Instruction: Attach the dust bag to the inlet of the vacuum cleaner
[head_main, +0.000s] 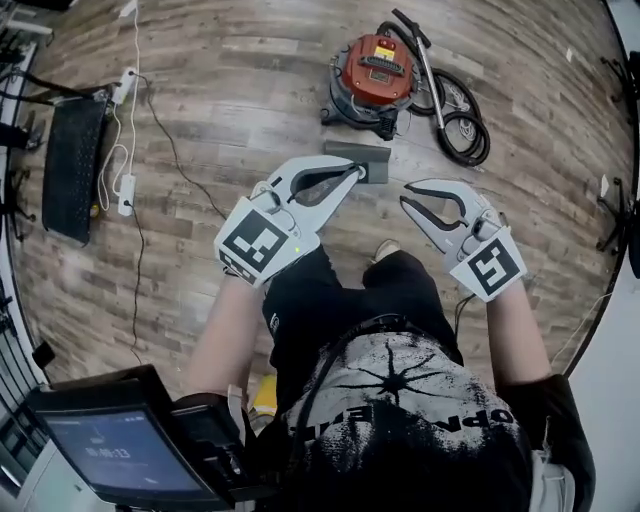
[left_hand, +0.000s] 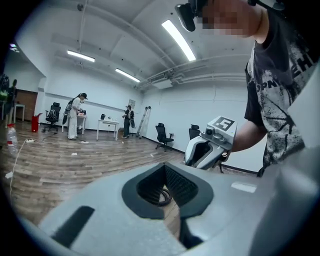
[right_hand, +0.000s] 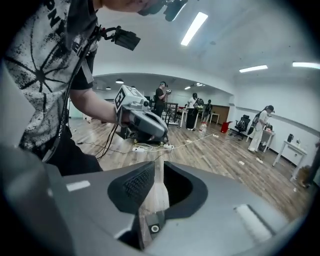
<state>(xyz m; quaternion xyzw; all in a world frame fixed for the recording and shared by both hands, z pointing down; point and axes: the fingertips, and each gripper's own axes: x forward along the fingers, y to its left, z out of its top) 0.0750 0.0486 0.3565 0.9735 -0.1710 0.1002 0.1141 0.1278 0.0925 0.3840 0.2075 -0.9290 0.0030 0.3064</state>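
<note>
In head view, vacuum cleaner (head_main: 372, 75) (red)

A white power strip (head_main: 126, 193) lies beside what may be a black mat (head_main: 72, 165) (on the wooden floor (head_main: 230, 90)).

- The person wears a black short-sleeved T-shirt (head_main: 420, 425) with a white spiky burst print and white lettering on the front.
- Black trousers (head_main: 320, 300) cover the legs.
- A black cable (head_main: 322, 375) curves over the shirt, left of the print.
- The left gripper (head_main: 355, 172) and right gripper (head_main: 405, 195) have light grey shells and black ribbed pads (right_hand: 131, 184).
- Each gripper carries a white cube with a black square marker: left cube (head_main: 257, 243), right cube (head_main: 493, 268).
</note>
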